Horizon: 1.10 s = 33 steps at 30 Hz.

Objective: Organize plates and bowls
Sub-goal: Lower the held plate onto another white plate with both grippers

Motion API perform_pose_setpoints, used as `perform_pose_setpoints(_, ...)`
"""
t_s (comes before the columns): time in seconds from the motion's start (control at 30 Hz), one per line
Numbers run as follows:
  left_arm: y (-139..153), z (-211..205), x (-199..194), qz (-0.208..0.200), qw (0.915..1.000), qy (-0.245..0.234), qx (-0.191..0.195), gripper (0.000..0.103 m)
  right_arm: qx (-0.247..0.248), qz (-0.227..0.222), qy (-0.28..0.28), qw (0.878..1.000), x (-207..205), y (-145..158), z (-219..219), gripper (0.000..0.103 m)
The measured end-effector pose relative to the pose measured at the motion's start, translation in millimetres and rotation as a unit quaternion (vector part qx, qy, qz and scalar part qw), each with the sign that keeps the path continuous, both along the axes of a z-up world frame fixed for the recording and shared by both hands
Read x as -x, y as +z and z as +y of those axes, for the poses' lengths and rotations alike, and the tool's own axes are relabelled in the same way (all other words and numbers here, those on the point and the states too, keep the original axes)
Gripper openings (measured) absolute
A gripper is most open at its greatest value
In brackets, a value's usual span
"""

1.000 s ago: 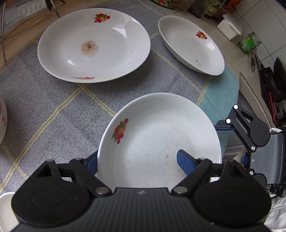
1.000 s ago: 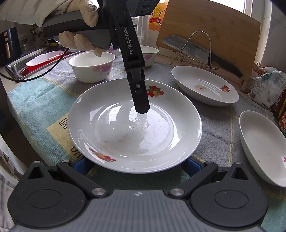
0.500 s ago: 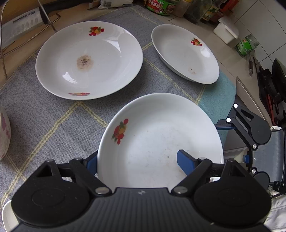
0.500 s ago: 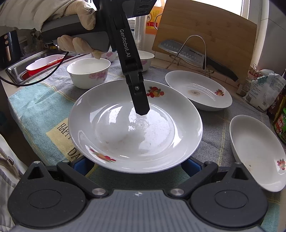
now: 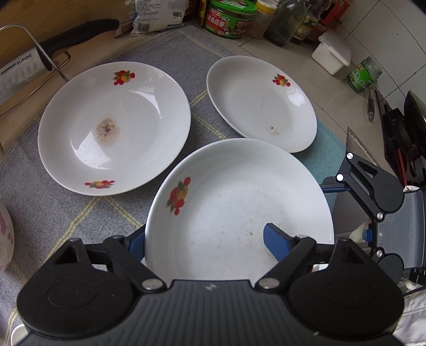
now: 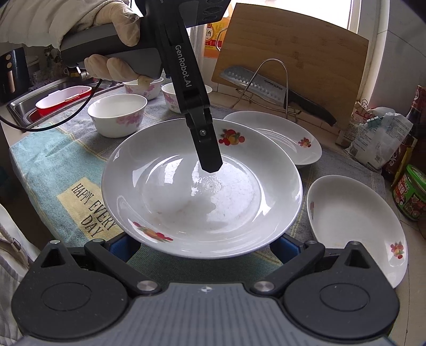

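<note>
A white plate with fruit prints (image 5: 234, 202) is lifted off the cloth, and my left gripper (image 5: 205, 244) is shut on its rim. One blue pad (image 5: 277, 243) lies inside the plate and the other is outside, under the rim. In the right wrist view, that inner finger (image 6: 206, 149) reaches down into the same plate (image 6: 186, 202). My right gripper (image 6: 202, 247) stands open with its spread fingers under the plate's near rim. Two more fruit-print plates (image 5: 114, 127) (image 5: 261, 103) lie on the cloth. Flowered bowls (image 6: 117, 114) stand at the back left.
A grey and teal checked cloth (image 5: 66, 213) covers the counter. A wire rack with a cleaver (image 6: 266, 87) leans on a wooden board (image 6: 306, 61). Jars and bags (image 5: 229, 16) line the back, a sink (image 6: 53, 101) is far left, and a gloved hand (image 6: 119, 40) holds the left gripper.
Both grippers have risen and moved together with the plate. In the left wrist view the two plates on the cloth have slid down the picture, and the jars at the back have come into sight.
</note>
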<state>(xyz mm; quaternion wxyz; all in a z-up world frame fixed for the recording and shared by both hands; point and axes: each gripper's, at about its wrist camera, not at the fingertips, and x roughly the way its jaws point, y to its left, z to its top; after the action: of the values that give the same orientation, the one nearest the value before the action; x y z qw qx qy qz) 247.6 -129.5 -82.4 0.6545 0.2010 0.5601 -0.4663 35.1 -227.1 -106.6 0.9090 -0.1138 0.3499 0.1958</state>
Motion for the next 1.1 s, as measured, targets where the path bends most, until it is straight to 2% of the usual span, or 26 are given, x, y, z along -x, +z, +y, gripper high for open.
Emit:
perform_pose_setpoints(0.4,3.4,-41.8,-3.9,-0.008,0.9997,-0.017,0.012,0.087,0.013,-0.007,-0.017,1.000,0.3,9.5,-42.9,0.103)
perform_pose_setpoints(1.1,6.5,-119.8,-19.9,-0.012,0.9960,-0.085,0.024,0.087,0.026,-0.005,-0.088,0.996,-4.1,13.8,-94.4,0.103)
